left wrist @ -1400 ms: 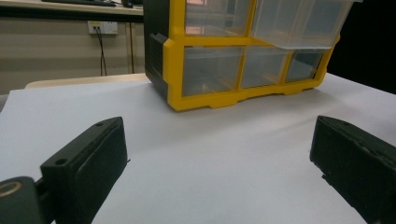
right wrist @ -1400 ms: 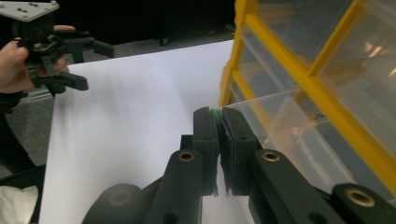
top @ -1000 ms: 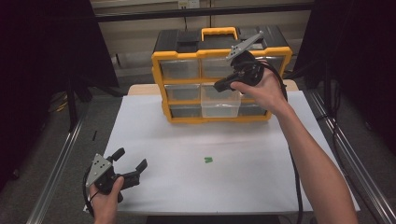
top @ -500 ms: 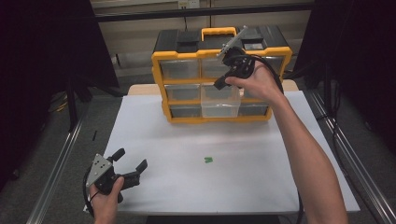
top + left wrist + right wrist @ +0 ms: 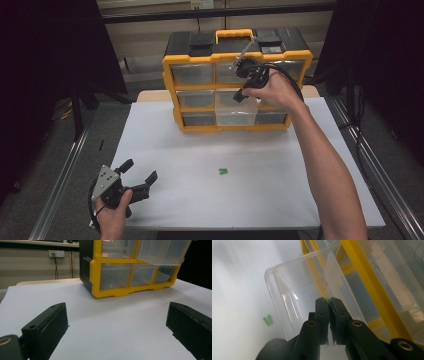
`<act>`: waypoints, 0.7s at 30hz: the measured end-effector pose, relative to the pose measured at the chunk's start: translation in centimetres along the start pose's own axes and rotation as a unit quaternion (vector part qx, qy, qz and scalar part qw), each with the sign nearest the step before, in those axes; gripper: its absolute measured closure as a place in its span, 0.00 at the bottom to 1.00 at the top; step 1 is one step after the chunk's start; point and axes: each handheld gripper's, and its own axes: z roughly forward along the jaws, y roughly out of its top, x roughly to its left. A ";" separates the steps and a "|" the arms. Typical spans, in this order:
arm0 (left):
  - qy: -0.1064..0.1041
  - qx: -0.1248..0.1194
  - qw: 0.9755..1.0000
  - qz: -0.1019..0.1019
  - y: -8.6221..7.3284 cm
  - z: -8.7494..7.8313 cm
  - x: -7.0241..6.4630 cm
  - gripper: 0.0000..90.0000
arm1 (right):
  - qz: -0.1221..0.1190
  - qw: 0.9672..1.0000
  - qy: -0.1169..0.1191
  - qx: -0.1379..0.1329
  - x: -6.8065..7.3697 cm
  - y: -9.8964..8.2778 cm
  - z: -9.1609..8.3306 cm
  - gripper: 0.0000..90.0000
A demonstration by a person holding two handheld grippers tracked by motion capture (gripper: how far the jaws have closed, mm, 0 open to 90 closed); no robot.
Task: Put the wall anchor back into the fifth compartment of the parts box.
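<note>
From the high view, the right gripper [image 5: 243,89] hangs over a clear plastic drawer [image 5: 236,111] pulled out of the middle of a yellow and black plastic drawer cabinet [image 5: 235,80] at the far side of the white tabletop [image 5: 280,175]. A small green piece [image 5: 222,171] lies alone on the tabletop, well apart from the cabinet. The left gripper [image 5: 141,181] rests near the front left corner with its fingers spread and nothing between them. The open room lies across the middle of the tabletop; the front and side edges drop off to the floor.

In the left gripper view the two black fingers [image 5: 47,326] stand wide apart over bare white surface, with the cabinet [image 5: 110,293] ahead and the pulled-out drawer [image 5: 162,253] jutting past its front.

In the right gripper view the fingers [image 5: 322,312] are pressed together on a tiny green bit [image 5: 327,300], pinched at the very tips just above the drawer's open mouth [image 5: 287,290]. The piece looks very light, small and probably a little soft, so it should fall cleanly when let go, though it could cling to a pad or bounce off the thin, stiff drawer wall. The second green piece [image 5: 268,320] on the tabletop would need a low pinch across its narrow width.
</note>
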 end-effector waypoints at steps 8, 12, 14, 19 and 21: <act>-0.002 -0.004 1.000 -0.005 0.0 0.0 -0.1 0.04 | -0.003 1.000 -0.015 0.015 -0.1 -0.1 0.7 0.83; 0.000 -0.015 1.000 -0.017 0.0 0.1 -0.4 0.04 | 0.012 1.000 -0.020 -0.006 -0.2 -0.4 0.6 0.63; -0.005 -0.014 1.000 -0.017 0.0 0.2 -0.4 0.04 | 0.017 0.999 -0.024 -0.019 -0.2 -0.5 0.5 0.51; -0.003 -0.012 1.000 -0.018 0.0 0.1 -0.4 0.04 | 0.035 0.997 -0.025 -0.068 -0.2 -1.1 -0.5 0.24; -0.004 -0.011 1.000 -0.017 0.0 0.1 -0.3 0.04 | 0.040 0.995 -0.013 -0.090 -0.4 -1.5 -1.0 0.21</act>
